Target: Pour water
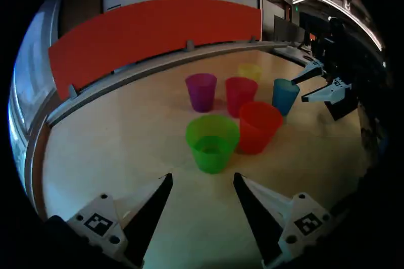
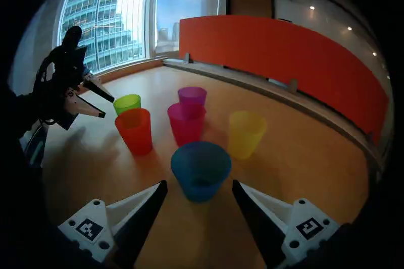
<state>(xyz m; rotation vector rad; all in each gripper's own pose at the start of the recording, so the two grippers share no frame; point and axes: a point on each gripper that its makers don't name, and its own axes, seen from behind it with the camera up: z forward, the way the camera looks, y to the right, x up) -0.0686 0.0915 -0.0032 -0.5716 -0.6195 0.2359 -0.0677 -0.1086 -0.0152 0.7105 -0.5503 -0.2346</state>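
Left tool (image 1: 202, 175): fingers wide apart, holding nothing. Green cup (image 1: 212, 143) stands upright just ahead of the gap. Right tool (image 2: 199, 183): wide, holding nothing, blue cup (image 2: 201, 168) just ahead of its gap. Orange cup (image 1: 258, 125), pink cup (image 1: 240, 95), purple cup (image 1: 201, 91) and yellow cup (image 1: 250, 71) stand clustered mid-counter (image 1: 126, 132).

Six translucent coloured cups (image 1: 212, 143), upright, empty-looking, clustered close together.
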